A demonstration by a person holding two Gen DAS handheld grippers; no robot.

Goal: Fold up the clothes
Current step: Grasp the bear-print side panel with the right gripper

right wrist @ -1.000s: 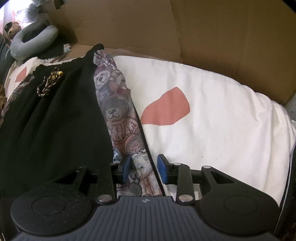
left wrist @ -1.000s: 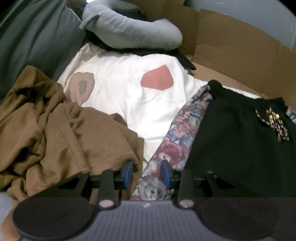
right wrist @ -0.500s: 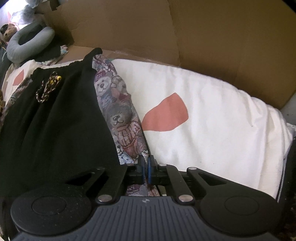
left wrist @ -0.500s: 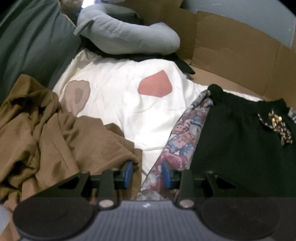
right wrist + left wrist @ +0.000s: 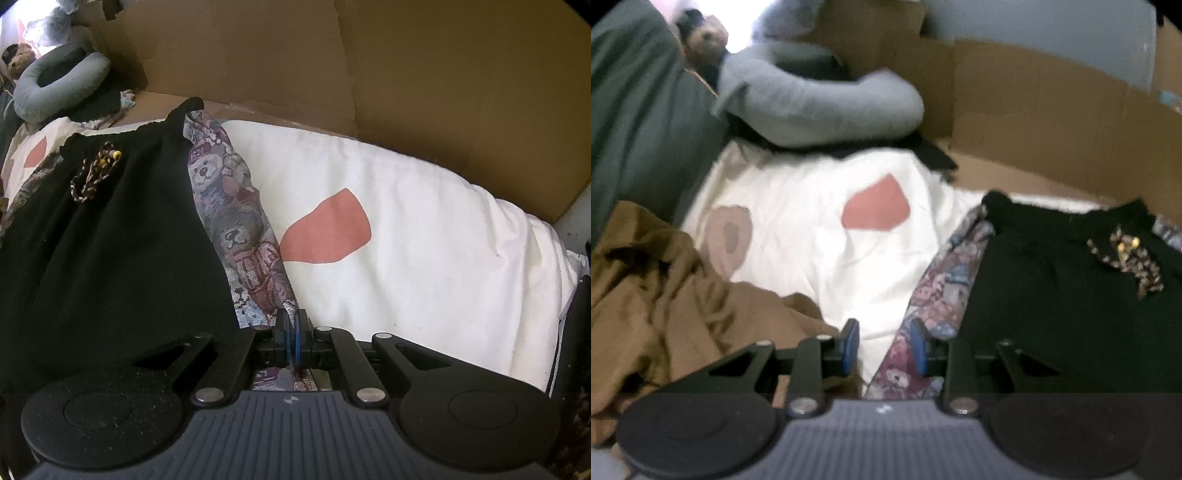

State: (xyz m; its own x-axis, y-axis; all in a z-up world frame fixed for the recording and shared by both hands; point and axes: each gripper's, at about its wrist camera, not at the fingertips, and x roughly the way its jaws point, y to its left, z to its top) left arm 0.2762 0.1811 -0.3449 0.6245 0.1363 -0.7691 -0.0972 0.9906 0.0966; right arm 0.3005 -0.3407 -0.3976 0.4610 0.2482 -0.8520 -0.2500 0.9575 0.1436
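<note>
Between the blue pads of the right gripper (image 5: 294, 334), pressed tight together, sits the edge of a teddy-bear tapestry garment (image 5: 236, 225), pinched near its lower hem. That woven, bear-patterned cloth lies under a black knit garment (image 5: 110, 258) with a gathered waistband and a speckled drawstring (image 5: 94, 171) tied in a bow. Both lie flat on a white bedcover (image 5: 424, 236) printed with a salmon-pink patch (image 5: 327, 236).

At the left gripper (image 5: 884, 347), the jaws stand partly spread and have just been closing a little; the bear-print edge (image 5: 942, 295) lies between and under them, with no pad clearly pressing on it. Just to its left a crumpled brown jersey garment (image 5: 665, 295) lies in loose folds over the bedcover (image 5: 798, 206).

Farther back, a grey curved neck pillow (image 5: 820, 99) rests on something dark, with a small plush toy (image 5: 701, 37) beyond it. Plain creased brown cardboard (image 5: 369, 66) stands as a wall along the bed's far side, and dark green fabric (image 5: 639, 110) rises on the left. This left view is blurred.
</note>
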